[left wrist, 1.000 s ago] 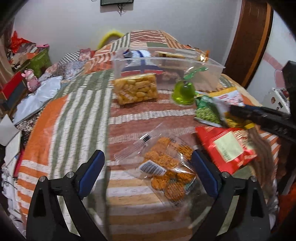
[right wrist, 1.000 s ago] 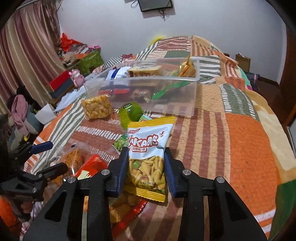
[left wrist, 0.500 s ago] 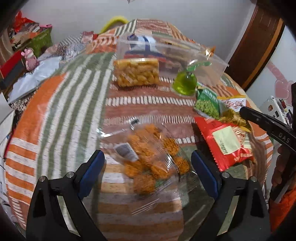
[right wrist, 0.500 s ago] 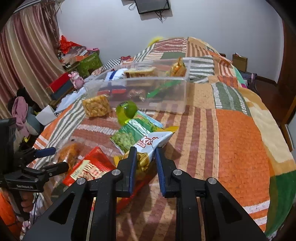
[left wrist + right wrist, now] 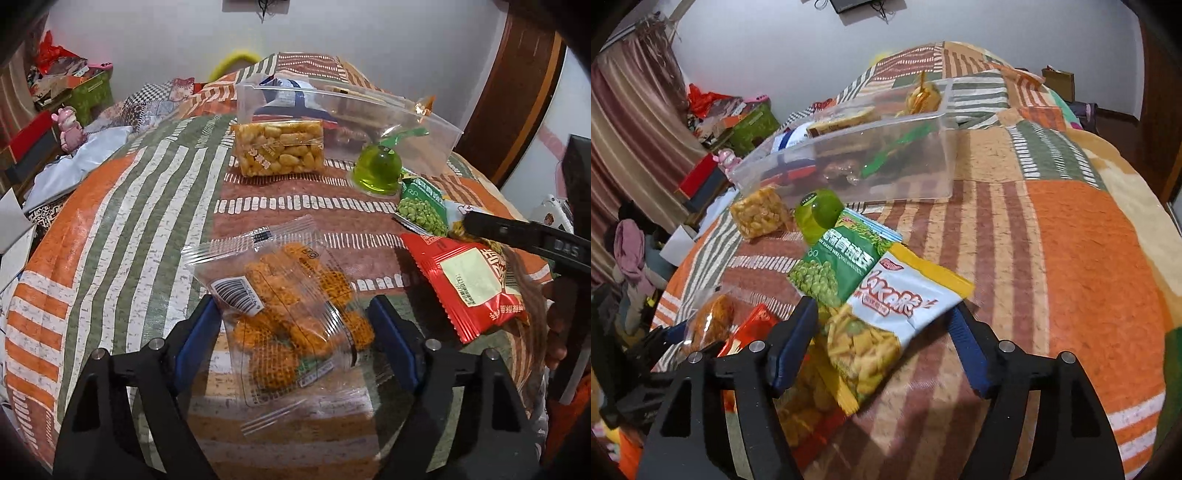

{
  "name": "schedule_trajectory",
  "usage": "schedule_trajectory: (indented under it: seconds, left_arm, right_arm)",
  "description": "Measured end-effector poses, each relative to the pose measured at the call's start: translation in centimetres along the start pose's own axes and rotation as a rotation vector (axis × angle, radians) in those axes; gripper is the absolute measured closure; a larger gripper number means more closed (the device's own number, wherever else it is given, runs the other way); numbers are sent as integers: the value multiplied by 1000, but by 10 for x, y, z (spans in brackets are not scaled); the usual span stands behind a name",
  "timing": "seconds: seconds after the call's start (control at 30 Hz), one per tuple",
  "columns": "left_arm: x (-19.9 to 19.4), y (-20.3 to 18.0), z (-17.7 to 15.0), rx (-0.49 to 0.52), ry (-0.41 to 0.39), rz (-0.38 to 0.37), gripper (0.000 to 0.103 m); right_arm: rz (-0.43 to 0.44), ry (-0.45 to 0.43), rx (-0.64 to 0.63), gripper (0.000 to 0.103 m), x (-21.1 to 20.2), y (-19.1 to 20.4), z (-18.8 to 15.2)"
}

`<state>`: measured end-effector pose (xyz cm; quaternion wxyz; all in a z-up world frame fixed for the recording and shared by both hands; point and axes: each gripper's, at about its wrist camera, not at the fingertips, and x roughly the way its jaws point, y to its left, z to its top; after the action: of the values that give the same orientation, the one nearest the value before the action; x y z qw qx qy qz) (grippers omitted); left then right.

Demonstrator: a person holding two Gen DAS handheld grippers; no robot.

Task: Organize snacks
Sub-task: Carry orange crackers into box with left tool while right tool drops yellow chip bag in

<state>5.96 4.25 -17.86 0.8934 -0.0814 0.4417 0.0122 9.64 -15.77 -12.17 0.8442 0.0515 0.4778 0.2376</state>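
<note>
Two packets are bracketed at once. A clear packet of orange lattice crackers (image 5: 291, 314) lies on the striped bedspread (image 5: 122, 229) between the fingers of the left gripper (image 5: 295, 332), whose jaws have just been closing; whether the pads press the film yet cannot be told. Its long axis is seen running away from the gripper, tilted leftward, so it is spanned across its width. The white-and-yellow snack bag (image 5: 886, 332) is lying between the just-opened, spread jaws of the right gripper (image 5: 882, 336), untouched, overlapped by the green pea packet (image 5: 838, 266). The clear plastic bin (image 5: 849, 166) is placed farther up the bed, beyond both.
</note>
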Motion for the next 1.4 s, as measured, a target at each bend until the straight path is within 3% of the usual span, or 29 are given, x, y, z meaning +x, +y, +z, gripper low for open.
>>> schedule_trajectory:
  seconds: [0.07, 0.2, 0.27, 0.57, 0.93, 1.27, 1.4]
  left_arm:
    - [-1, -1, 0, 3, -12, 6, 24]
    - [-5, -3, 1, 17, -30, 15, 28]
    - [-9, -4, 3, 26, -46, 16, 36]
    - [-25, -7, 21, 35, -102, 3, 37]
    - [-40, -1, 79, -5, -196, -31, 37]
    - [-29, -9, 140, 24, -265, -52, 37]
    - [-5, -12, 160, 28, -244, -53, 37]
  right_arm:
    - [-13, -2, -10, 38, 3, 1, 0]
    - [-38, -9, -32, 69, 3, -1, -1]
    - [-30, -18, -27, 72, 0, -5, -2]
    - [-33, -81, -42, 73, -20, -4, 1]
    - [-19, -213, -92, 73, -53, 10, 46]
    - [-24, -259, -139, 73, -38, 23, 90]
    - [-28, -251, -163, 73, -20, 28, 108]
